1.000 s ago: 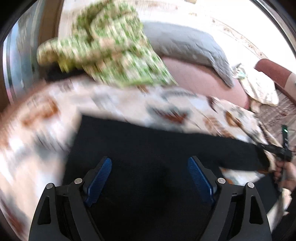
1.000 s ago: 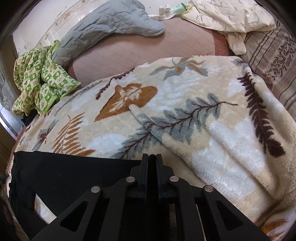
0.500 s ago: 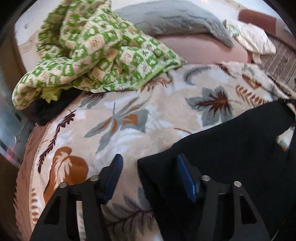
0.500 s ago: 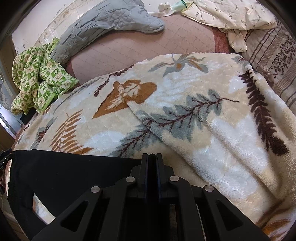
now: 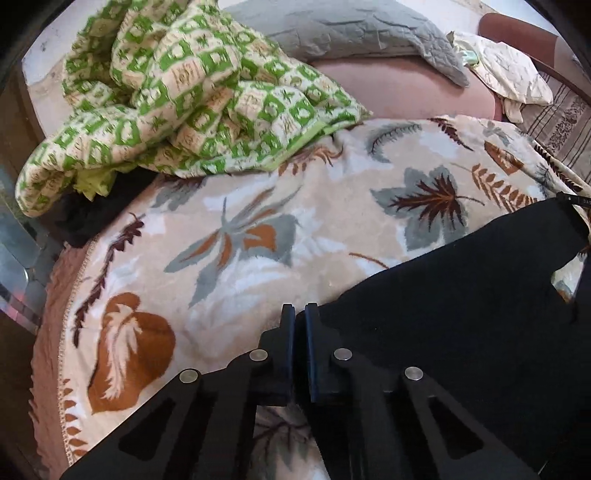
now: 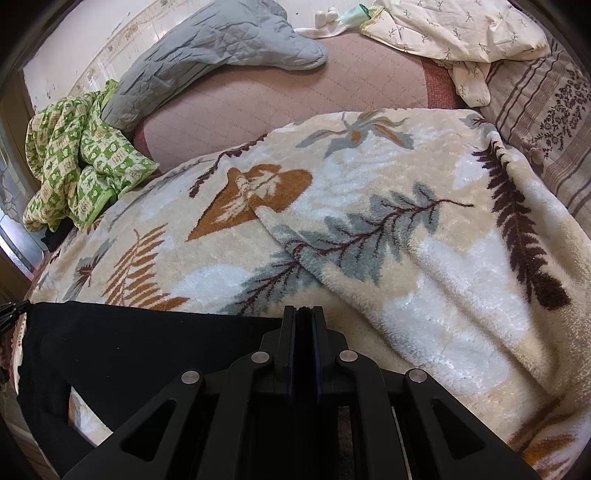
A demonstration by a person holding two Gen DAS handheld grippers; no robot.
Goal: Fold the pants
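In the left wrist view, a crumpled green-and-cream checked quilt (image 5: 192,92) is heaped at the far left on the bed, its lower edge overlapping a plush cream blanket printed with brown and grey leaves (image 5: 240,258). Behind the quilt lies a grey quilted pad (image 5: 369,33) on a pink mattress cover (image 5: 399,92). At the bottom centre, the left gripper (image 5: 299,314) has its two black fingers pressed together, pinching the near left corner of the black fabric pants (image 5: 461,302). The pants spread from that corner toward the right edge of this view, lying flat on the leaf blanket. Farther right, a pale cream cloth with small sprigs (image 5: 513,70) lies crumpled near a striped brown pillow (image 5: 561,122).

In the right wrist view, the green quilt (image 6: 81,166) is again at the left, with the grey pad (image 6: 207,55) behind it. The pants (image 6: 129,354) stretch from the left edge along the bottom to the centre, where the right gripper (image 6: 303,314) is clamped on their edge, a thin strip of black cloth showing between the fingertips. The leaf blanket (image 6: 406,258) fills the right side in soft folds, and the striped pillow (image 6: 546,122) lies at the far right.
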